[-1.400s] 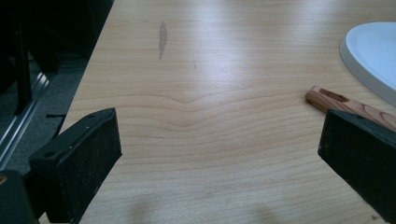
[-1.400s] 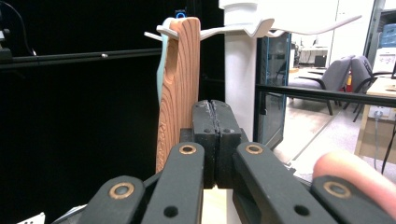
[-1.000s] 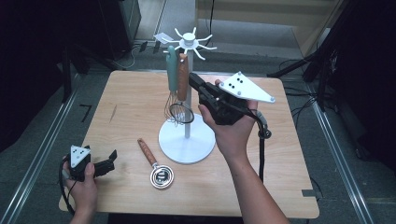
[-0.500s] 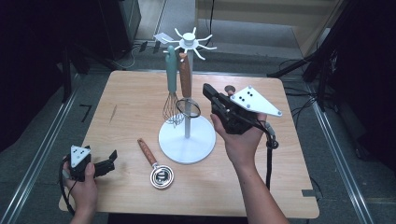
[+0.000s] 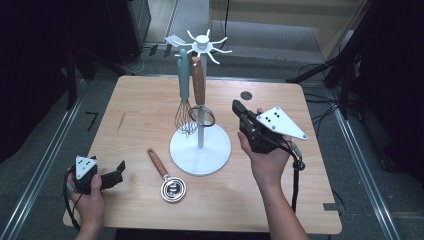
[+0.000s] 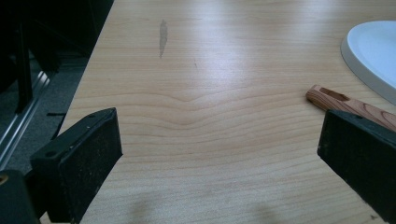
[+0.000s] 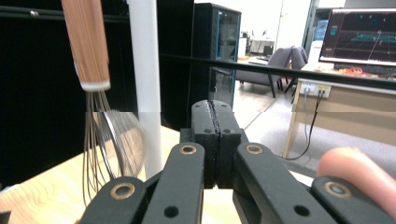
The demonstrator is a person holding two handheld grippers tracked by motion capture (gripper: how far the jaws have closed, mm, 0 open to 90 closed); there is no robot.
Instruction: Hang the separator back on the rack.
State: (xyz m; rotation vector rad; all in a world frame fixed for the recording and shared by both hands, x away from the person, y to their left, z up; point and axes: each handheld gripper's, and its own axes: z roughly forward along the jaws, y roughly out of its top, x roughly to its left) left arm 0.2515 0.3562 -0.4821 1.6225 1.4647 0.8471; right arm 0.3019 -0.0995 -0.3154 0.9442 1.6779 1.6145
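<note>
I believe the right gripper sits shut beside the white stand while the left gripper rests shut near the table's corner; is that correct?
Not quite. The left gripper is open: the left gripper view shows its two jaws standing wide apart over the bare table. The rest holds: the right gripper is shut, its jaws pressed together beside the white stand.

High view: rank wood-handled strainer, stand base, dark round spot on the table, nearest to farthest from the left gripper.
From the left gripper, at the table's near left corner:
1. Wood-handled strainer, lying flat just to its right.
2. White stand base, mid-table, past the strainer.
3. Dark round spot, far side of the table, right of the stand.
</note>
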